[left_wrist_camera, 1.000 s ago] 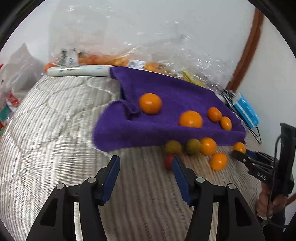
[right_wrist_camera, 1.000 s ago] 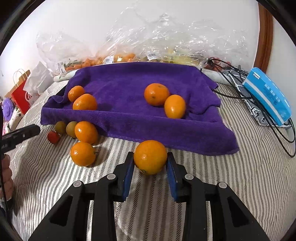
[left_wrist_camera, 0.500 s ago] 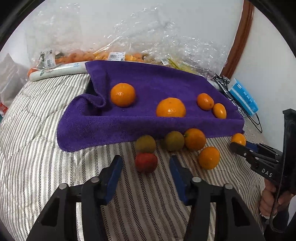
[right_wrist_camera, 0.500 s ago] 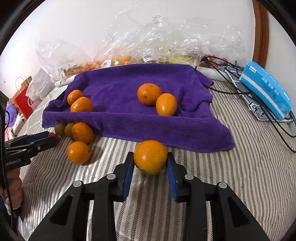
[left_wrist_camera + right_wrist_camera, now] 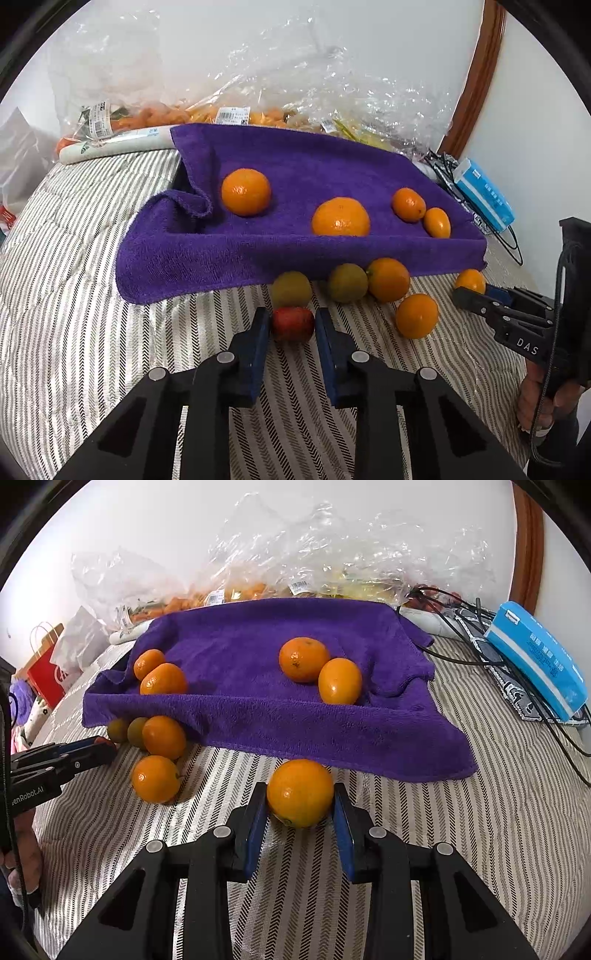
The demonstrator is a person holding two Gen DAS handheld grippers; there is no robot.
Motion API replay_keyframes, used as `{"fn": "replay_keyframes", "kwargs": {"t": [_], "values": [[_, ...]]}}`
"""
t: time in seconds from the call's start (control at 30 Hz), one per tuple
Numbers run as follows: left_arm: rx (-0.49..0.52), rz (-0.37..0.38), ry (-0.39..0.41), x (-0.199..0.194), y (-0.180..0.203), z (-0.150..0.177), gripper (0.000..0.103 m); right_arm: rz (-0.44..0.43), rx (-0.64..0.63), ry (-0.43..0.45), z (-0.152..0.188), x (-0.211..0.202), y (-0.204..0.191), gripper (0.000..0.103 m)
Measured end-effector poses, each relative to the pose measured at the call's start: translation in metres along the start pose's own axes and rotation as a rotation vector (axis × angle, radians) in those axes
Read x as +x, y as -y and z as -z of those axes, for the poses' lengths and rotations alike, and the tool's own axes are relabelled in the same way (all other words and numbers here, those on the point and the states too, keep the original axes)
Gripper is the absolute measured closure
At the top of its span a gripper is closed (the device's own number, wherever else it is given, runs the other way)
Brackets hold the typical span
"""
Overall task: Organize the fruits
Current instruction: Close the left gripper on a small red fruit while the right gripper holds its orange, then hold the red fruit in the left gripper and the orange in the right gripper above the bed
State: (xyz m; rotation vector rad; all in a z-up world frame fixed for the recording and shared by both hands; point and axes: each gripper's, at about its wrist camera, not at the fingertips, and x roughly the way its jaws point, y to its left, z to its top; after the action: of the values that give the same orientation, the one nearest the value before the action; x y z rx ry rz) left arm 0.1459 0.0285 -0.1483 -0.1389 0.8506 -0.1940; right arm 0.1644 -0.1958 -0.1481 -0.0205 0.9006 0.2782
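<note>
Blue pads of the left gripper have just been closing and now press both sides of a small red fruit, possibly a tomato, which sits on the striped bedcover just in front of the purple towel. Directly behind that red fruit, at the towel's front hem, lie two greenish fruits side by side, with an orange touching the right one and another orange a little nearer the camera.

Right of these, the right gripper is clamped on a larger orange; its jaws stand only as wide as the fruit, pads against both flanks. This orange rests on the bedcover just in front of the towel's front edge, toward its right part. Seen from the left wrist, the same gripper reaches in from the right with a hand on its grip.

On the towel itself lie four oranges: two touching at its left end and two touching near its middle. Behind the towel, clear plastic bags of produce are heaped against the wall. Right of the towel lie a blue packet and black cables.
</note>
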Motion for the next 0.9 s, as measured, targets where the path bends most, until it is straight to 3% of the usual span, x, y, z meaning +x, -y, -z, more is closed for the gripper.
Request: {"fn": "replay_keyframes", "kwargs": {"t": [0.3, 0.9], "values": [[-0.024, 0.046, 0.029, -0.009, -0.003, 0.0, 0.079, 0.0, 0.003, 0.0, 0.0, 0.0, 0.0, 0.069], [-0.005, -0.008, -0.019, 0.006, 0.003, 0.0, 0.077, 0.0, 0.002, 0.0, 0.0, 0.0, 0.001, 0.069]]}}
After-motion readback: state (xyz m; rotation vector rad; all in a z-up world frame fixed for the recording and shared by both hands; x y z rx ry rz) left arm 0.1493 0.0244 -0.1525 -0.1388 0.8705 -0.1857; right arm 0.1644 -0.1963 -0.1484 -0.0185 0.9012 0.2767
